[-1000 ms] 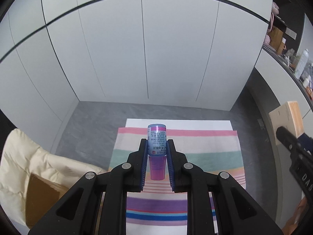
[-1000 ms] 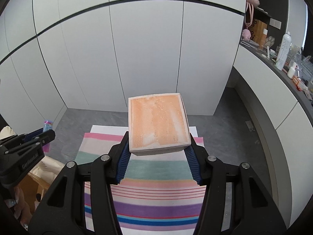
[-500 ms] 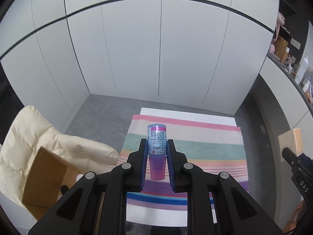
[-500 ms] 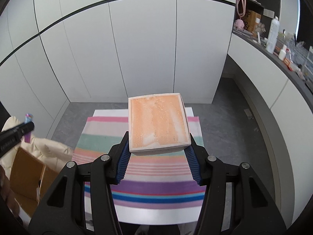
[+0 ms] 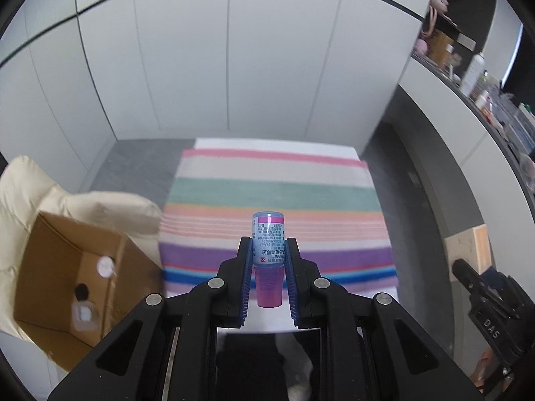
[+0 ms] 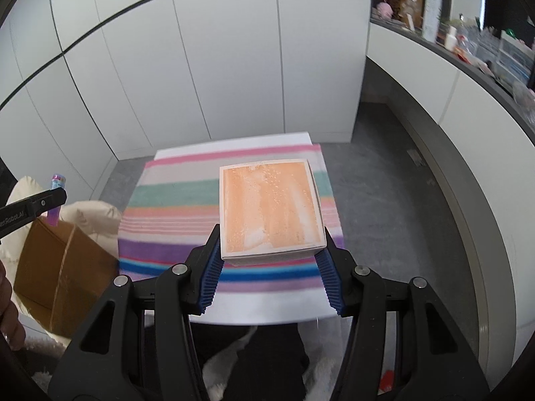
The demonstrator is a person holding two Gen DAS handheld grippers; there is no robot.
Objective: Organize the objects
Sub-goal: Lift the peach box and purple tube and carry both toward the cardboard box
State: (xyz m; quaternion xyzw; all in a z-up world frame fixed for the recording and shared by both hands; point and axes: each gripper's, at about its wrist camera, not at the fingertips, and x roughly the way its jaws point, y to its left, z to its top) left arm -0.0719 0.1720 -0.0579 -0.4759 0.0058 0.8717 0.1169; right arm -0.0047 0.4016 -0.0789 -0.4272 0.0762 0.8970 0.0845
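Note:
My left gripper (image 5: 267, 254) is shut on a small bottle (image 5: 268, 247) with a blue printed label and a purple-pink cap end, held in the air above the striped cloth (image 5: 274, 200). My right gripper (image 6: 271, 250) is shut on a flat orange box (image 6: 271, 210) with a pale rim, also held above the cloth (image 6: 167, 207). The right view shows the left gripper (image 6: 30, 210) with the bottle (image 6: 57, 183) at the far left. The left view shows the box (image 5: 468, 254) at the far right. An open cardboard box (image 5: 67, 277) sits at the left with small items inside.
A cream padded cushion (image 5: 100, 204) lies around the cardboard box (image 6: 63, 267). White cabinet doors (image 5: 234, 67) stand behind the table. A dark counter (image 6: 468, 53) with bottles and clutter runs along the right. Grey floor (image 6: 384, 200) surrounds the table.
Both grippers have pulled back and up from the table, each still holding its object. The cardboard box and cushion have come further into view at the left.

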